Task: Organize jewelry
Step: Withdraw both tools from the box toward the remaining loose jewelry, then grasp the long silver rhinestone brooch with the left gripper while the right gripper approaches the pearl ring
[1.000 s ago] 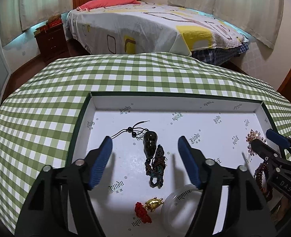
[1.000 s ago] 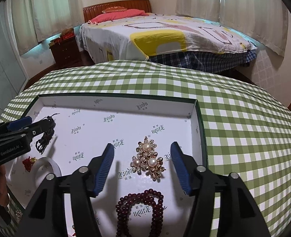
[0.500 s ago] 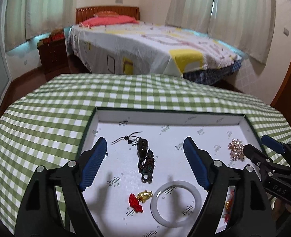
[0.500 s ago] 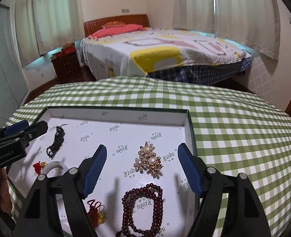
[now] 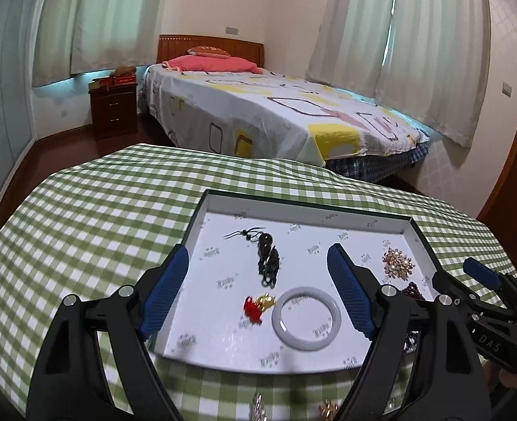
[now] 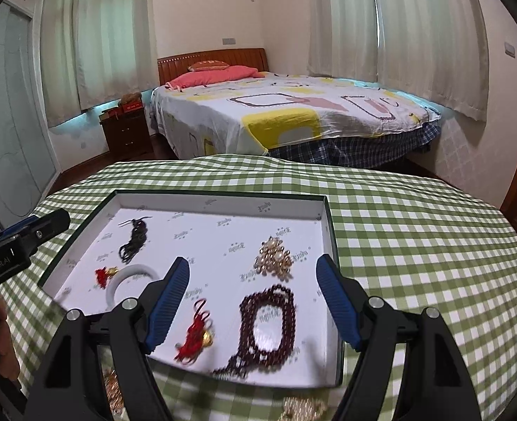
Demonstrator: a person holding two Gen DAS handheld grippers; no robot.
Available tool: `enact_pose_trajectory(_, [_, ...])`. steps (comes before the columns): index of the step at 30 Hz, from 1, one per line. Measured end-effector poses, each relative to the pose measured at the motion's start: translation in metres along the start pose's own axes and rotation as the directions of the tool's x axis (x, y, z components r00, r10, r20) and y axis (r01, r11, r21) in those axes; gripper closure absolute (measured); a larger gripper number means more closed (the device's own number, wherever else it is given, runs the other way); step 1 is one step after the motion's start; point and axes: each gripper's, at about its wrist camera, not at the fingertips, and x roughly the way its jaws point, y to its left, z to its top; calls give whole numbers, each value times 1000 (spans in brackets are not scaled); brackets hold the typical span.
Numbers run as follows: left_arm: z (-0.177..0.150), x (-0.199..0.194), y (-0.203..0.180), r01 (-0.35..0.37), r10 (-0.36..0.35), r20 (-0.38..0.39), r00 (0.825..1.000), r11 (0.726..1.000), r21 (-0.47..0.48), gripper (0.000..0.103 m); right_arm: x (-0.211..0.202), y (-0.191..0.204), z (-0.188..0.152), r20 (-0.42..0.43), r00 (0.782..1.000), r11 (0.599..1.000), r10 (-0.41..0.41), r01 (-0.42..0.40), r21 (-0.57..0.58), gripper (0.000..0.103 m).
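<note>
A shallow white tray with a dark green rim lies on the green checked tablecloth. In it lie a black gourd pendant, a white bangle, a small red and gold charm, a gold pearl brooch, a dark red bead strand and a red tassel charm. My left gripper is open and empty above the tray's near left part. My right gripper is open and empty above the near right part.
More jewelry lies on the cloth in front of the tray: gold pieces and a silver piece. The table edge curves away at the far side. A bed and a nightstand stand beyond.
Both grippers have drawn back and risen from the tray, so its near edge and the loose pieces in front of it now show. Both stay open and empty.
</note>
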Motion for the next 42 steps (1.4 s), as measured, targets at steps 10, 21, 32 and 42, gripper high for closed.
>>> enact_pose_trajectory(10, [-30, -34, 16, -26, 26, 1, 1000, 999, -25, 24, -29, 5, -23, 21, 1000, 1000, 2, -2, -4, 30])
enact_pose_trajectory(21, [-72, -45, 20, -33, 32, -61, 998, 999, -6, 24, -44, 6, -60, -6, 1000, 1000, 1, -1, -11, 30])
enact_pose_trajectory(32, [-96, -37, 14, -27, 28, -117, 993, 1000, 11, 24, -48, 0, -81, -28, 1000, 1000, -4, 3, -5, 30])
enact_pose_trajectory(42, [-99, -26, 4, -5, 12, -169, 985, 999, 46, 46, -47, 3, -86, -38, 999, 1000, 3, -3, -9, 30])
